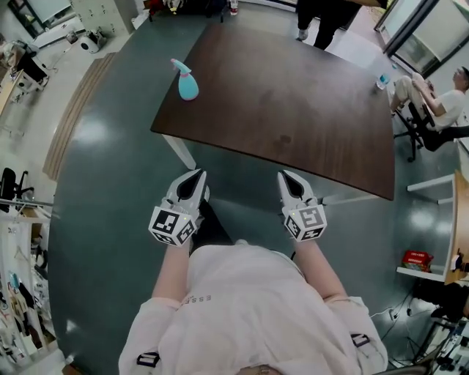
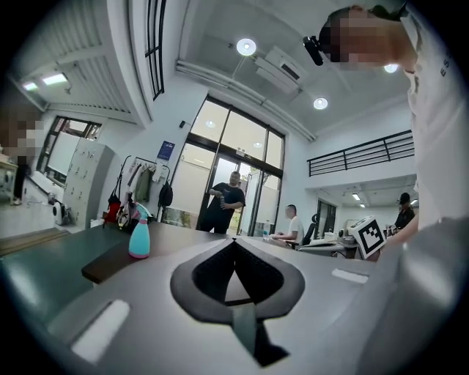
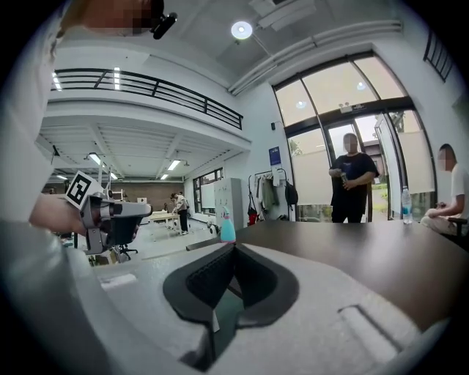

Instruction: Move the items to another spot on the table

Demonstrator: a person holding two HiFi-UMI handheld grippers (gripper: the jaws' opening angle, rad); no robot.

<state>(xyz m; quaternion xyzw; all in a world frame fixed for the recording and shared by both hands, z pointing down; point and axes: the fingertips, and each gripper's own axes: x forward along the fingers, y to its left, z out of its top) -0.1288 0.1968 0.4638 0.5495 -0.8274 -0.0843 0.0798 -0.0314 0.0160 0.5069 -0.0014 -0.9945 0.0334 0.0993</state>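
Note:
A turquoise spray bottle with a pink trigger (image 1: 187,80) stands near the left corner of the dark brown table (image 1: 293,102). It also shows small and upright as the spray bottle (image 2: 139,236) and as the spray bottle (image 3: 228,227). Both grippers are held side by side in front of the near table edge, short of the tabletop. The left gripper (image 1: 195,176) is shut, its tips meeting with nothing between them. My right gripper (image 1: 287,176) is shut too and holds nothing. The right gripper view shows the left gripper (image 3: 102,212) off to the side.
A clear water bottle (image 1: 382,80) stands at the table's far right edge, near a seated person (image 1: 440,99). Another person (image 1: 322,22) stands beyond the far edge. White table legs (image 1: 179,152) stand below the near edge. A desk (image 1: 460,220) is at the right.

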